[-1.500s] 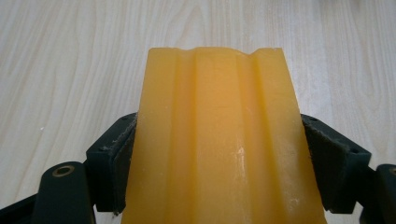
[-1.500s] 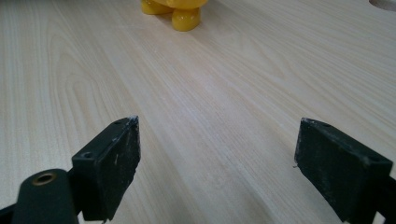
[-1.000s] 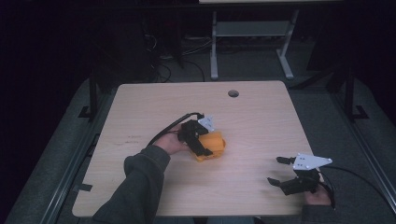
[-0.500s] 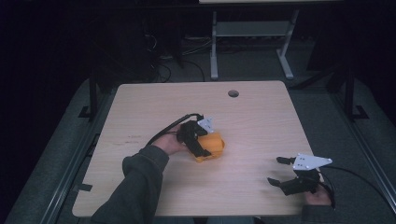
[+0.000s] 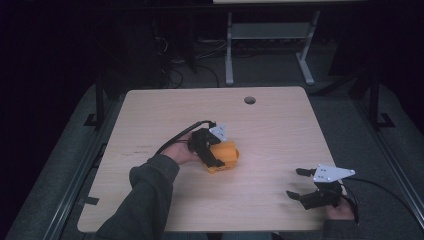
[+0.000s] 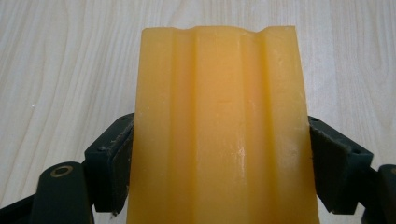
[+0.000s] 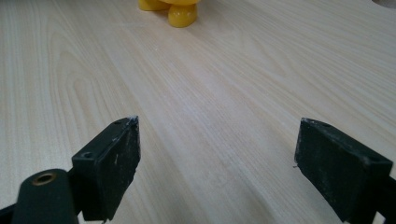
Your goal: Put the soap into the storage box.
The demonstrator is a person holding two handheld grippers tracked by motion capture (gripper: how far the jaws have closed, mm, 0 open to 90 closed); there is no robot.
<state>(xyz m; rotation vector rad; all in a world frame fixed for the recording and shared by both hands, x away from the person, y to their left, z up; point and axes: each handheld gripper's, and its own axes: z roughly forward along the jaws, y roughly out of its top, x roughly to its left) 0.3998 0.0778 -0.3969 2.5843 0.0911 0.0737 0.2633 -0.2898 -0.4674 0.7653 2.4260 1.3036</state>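
My left gripper (image 5: 216, 151) has its two black jaws pressed against the sides of a waxy, ridged yellow-orange block (image 6: 219, 126), pinching it firmly; in my left gripper view each pad sits flush on one of its flanks, and shallow grooves run along its top face. The block sits near the middle of the pale wooden table (image 5: 165, 107), a little toward my left, with my left hand (image 5: 181, 150) just behind the gripper. My right gripper (image 5: 306, 186) rests low near the table's near right corner, well apart from the block, its jaws spread wide over bare wood and gripping nothing.
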